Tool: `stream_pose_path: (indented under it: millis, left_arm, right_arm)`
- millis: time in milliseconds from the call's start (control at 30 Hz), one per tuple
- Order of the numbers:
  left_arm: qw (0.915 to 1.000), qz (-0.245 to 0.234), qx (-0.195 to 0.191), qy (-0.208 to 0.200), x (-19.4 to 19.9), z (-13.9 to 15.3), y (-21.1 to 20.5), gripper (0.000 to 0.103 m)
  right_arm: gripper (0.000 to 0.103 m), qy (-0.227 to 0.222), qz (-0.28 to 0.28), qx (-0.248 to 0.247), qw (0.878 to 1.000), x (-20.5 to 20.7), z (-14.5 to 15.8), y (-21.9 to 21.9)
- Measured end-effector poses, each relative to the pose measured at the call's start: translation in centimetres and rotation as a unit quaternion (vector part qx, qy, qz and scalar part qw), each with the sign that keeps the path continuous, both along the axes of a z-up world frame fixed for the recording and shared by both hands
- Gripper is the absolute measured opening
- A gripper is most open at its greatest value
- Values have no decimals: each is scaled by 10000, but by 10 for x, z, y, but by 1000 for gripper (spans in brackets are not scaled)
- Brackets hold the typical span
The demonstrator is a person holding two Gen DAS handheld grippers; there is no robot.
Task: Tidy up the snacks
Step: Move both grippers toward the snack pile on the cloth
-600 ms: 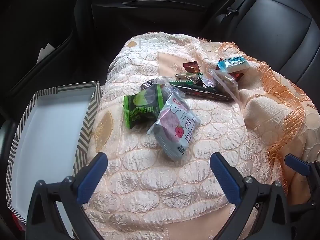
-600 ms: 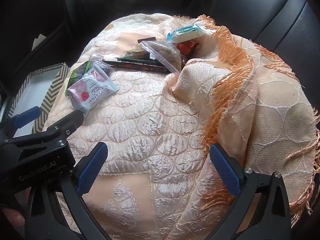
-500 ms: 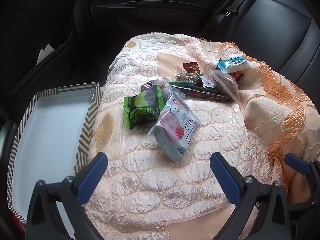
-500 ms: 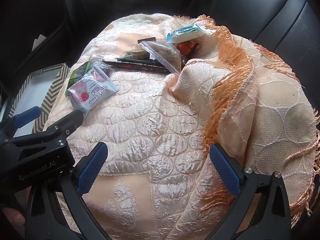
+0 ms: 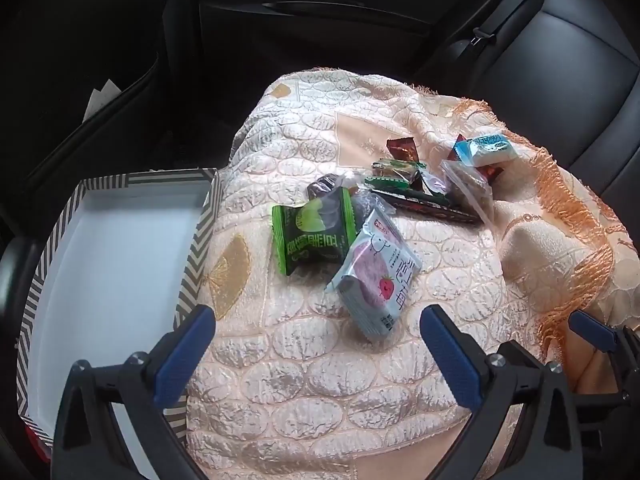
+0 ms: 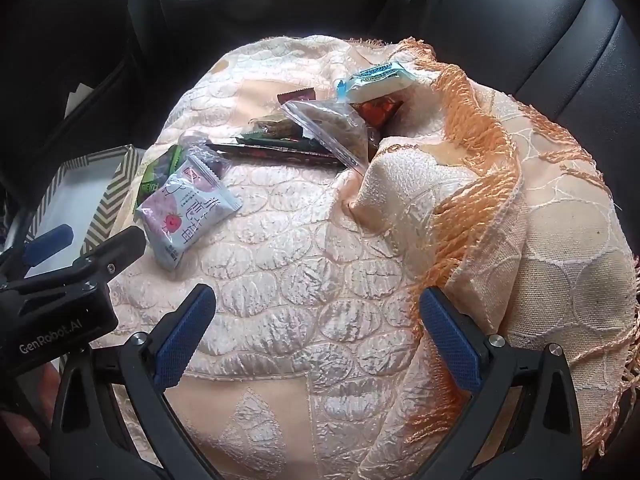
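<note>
Several snack packets lie on a peach quilted cloth (image 5: 320, 380) over a car seat. Nearest are a green packet (image 5: 314, 234) and a pale packet with a strawberry print (image 5: 374, 276) (image 6: 188, 208). Behind them lie a long dark wrapper (image 5: 424, 204), a clear zip bag (image 6: 332, 128) and a blue-and-white packet (image 5: 486, 148) (image 6: 376, 80). My left gripper (image 5: 316, 344) hangs open just short of the strawberry packet, holding nothing. Over bare cloth to the right, my right gripper (image 6: 316, 332) is open too and holds nothing. An empty white box with a zigzag rim (image 5: 196, 248) sits at the left.
Black car seats and a door panel surround the cloth. A folded, orange-fringed part of the cloth (image 6: 472, 168) rises on the right. The left gripper's body (image 6: 60, 308) shows at the left edge of the right wrist view.
Almost nothing differs: the left wrist view has shifted very slightly, and both grippers stay open in the same places. No snack has moved.
</note>
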State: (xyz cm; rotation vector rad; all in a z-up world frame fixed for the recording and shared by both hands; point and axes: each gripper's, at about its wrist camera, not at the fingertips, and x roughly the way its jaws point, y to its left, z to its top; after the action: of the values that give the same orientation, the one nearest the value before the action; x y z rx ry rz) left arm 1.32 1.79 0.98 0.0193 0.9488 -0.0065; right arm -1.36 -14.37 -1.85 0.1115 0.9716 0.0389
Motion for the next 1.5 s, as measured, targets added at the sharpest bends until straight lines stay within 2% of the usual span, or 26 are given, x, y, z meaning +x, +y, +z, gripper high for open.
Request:
stream_pose_path:
  millis: [633,1100,1200,1500]
  left_arm:
    - [9998,103,25,194,14,-5,0,103]
    - [9993,-135,284,178,29,-8,-8,103]
    - [9994,-160,242,171,32,-8,-10,103]
    - [9991,-286,261,196,35,-14,-20,103]
  right_arm:
    - [102,15,8,143,9999,3,1,-9]
    - [102,86,113,1,9999,10,0,-5]
    - [102,26,169,-118,9998,11,4,-2]
    - [102,20,97,-16,9999,8,0,-7]
